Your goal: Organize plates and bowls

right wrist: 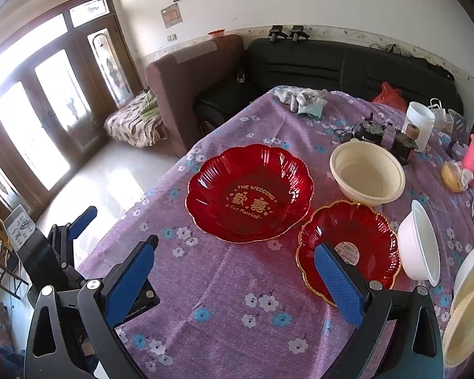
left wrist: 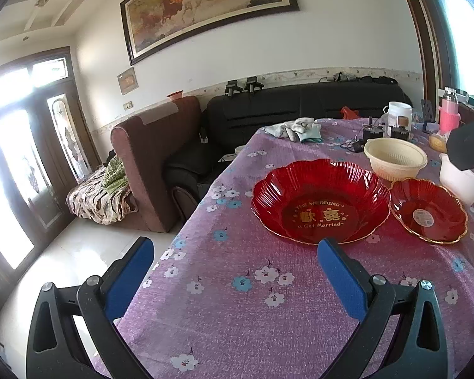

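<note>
Worktop [right wrist: 224, 284] under a purple flowered cloth fills the middle of both views; the large red scalloped plate [right wrist: 249, 192] lettered "THE WEDDING" sits at centre, the small red gold-rimmed plate [right wrist: 360, 230] just beside it at lower right, a cream colander bowl [right wrist: 368, 173] behind, a white bowl [right wrist: 418, 246] at the right edge; left gripper [left wrist: 235, 271] and right gripper [right wrist: 237, 271] both hover with jaws spread wide, holding nothing.
</note>
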### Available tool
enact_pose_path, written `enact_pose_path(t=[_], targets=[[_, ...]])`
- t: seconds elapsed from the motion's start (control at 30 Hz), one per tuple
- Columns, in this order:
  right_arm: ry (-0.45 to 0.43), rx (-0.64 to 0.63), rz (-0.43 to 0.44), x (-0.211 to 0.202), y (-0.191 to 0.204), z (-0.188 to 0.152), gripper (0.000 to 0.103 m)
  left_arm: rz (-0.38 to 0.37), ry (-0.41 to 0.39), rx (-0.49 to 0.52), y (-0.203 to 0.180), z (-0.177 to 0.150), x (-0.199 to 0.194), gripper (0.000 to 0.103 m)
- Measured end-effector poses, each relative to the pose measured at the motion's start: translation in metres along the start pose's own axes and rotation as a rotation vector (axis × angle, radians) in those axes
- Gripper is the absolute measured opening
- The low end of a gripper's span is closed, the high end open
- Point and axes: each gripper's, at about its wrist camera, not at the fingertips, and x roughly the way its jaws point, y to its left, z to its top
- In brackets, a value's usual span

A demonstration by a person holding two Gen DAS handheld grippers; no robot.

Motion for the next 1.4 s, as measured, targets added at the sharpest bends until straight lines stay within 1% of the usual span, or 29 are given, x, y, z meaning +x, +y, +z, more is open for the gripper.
enact_pose_path(t=[0.1,0.13,0.2,0.27,0.3,0.4,0.47,0.7,1.0,1.4], targets=[[0.024,0.008,-0.024,0.010,-0.009,0.002,0.103,-0.033,0.036,-0.001,0.000,0.004,0.010,0.103],[0.024,0.002,-0.067,0.014,-0.012,0.004,0.103,-0.037,0.049,-0.014,0.004,0.005,0.013,0.103],[0.014,-0.050,-0.185,0.020,-0.010,0.005,0.103,-0.027,0.058,-0.029,0.009,0.007,0.016,0.103],[-0.013,-0.115,-0.301,0.022,-0.005,0.005,0.103,-0.009,0.058,-0.038,0.013,0.008,0.017,0.103],[-0.033,-0.139,-0.341,0.021,-0.002,0.005,0.103,-0.005,0.063,-0.043,0.015,0.007,0.018,0.103],[-0.074,-0.204,-0.435,0.023,0.006,0.002,0.103,0.000,0.076,-0.041,0.015,0.006,0.021,0.103],[-0.093,-0.236,-0.462,0.024,0.010,0.000,0.103,0.004,0.080,-0.033,0.013,0.005,0.022,0.103],[-0.125,-0.305,-0.510,0.025,0.020,-0.006,0.103,0.008,0.088,-0.025,0.010,0.006,0.024,0.103],[-0.135,-0.337,-0.533,0.027,0.022,-0.010,0.103,0.008,0.095,-0.011,0.004,0.006,0.029,0.103],[-0.142,-0.368,-0.559,0.030,0.028,-0.013,0.103,0.014,0.098,-0.016,0.003,0.006,0.031,0.103]])
